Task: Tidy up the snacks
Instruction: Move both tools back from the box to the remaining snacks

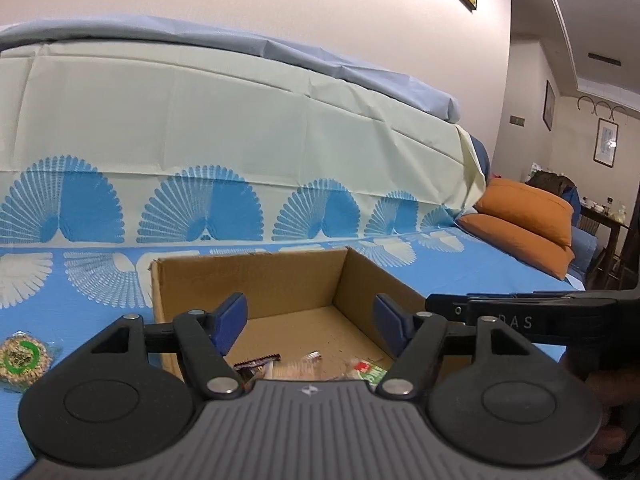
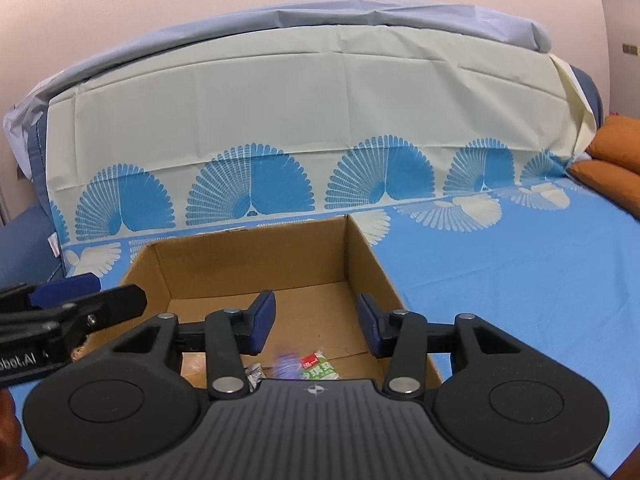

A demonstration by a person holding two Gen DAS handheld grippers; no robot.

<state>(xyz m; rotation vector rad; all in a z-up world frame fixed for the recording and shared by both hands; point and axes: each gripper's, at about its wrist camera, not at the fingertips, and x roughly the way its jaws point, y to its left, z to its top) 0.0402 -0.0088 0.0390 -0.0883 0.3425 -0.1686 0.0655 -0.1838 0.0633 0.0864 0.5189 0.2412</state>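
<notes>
Where blue cloth (image 2: pixel 520 280) lies smooth, square cardboard box (image 2: pixel 256 264) open-topped.

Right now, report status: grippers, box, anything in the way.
Left gripper and right gripper open, empty, over the cardboard box. Wrapped snacks inside; round snack pack outside, on the sheet. Nothing blocking.

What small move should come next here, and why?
Probably swing the left tongs over to the round snack pack lying on the blue cloth outside the cardboard box. Both tongs, including the right tongs, hang open and empty over the box, where several snacks already lie.
</notes>
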